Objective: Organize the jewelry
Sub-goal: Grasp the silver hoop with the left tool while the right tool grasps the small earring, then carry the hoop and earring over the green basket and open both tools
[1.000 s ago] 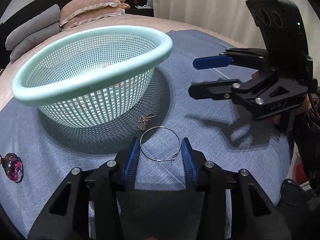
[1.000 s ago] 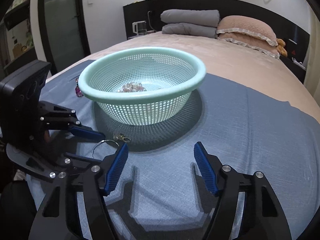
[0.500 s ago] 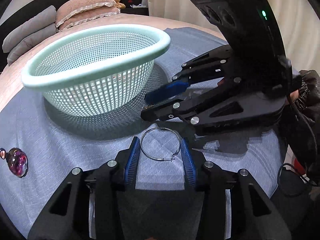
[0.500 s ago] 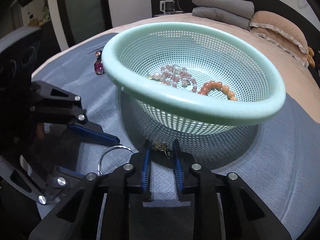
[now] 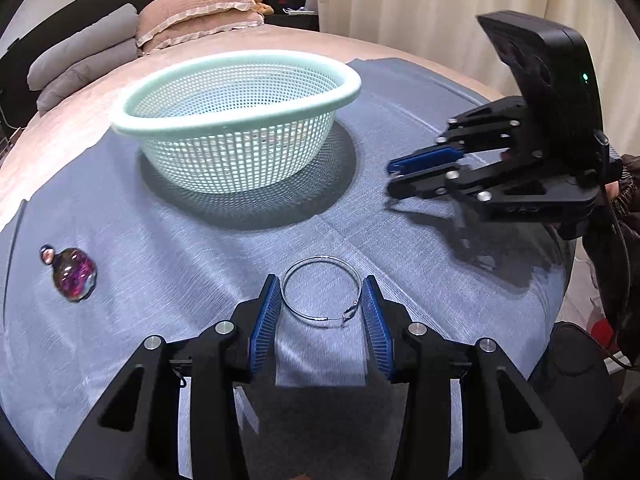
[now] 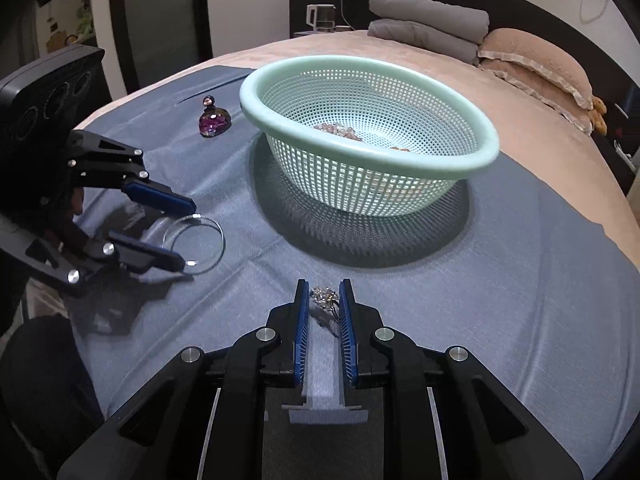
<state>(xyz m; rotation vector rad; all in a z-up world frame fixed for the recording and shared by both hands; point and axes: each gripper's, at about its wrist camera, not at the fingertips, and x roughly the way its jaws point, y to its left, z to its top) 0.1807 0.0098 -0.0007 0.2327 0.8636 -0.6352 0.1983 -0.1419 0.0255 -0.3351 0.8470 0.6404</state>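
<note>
In the left wrist view our left gripper (image 5: 323, 300) sits at the bottom centre of the frame, its blue-padded fingers (image 5: 267, 316) partly spread, one on each side of a thin silver hoop earring (image 5: 320, 288). The pads touch or nearly touch the hoop's two sides; we cannot tell whether they press it. The hoop lies over the blue cloth (image 5: 200, 260) spread on the bed.

In the right wrist view our right gripper (image 6: 325, 300) is at the bottom centre, its fingers (image 6: 302, 320) drawn close together and pinching a small sparkly earring (image 6: 325, 295) at their tips, just above the cloth.

The mint-green basket (image 6: 400, 184) stands in the upper middle of both views, with beaded bracelets (image 6: 340, 131) lying in its bottom. A small purple glass bottle (image 5: 74, 274) rests on the cloth at the left edge of the left wrist view, well apart from the hoop.
</note>
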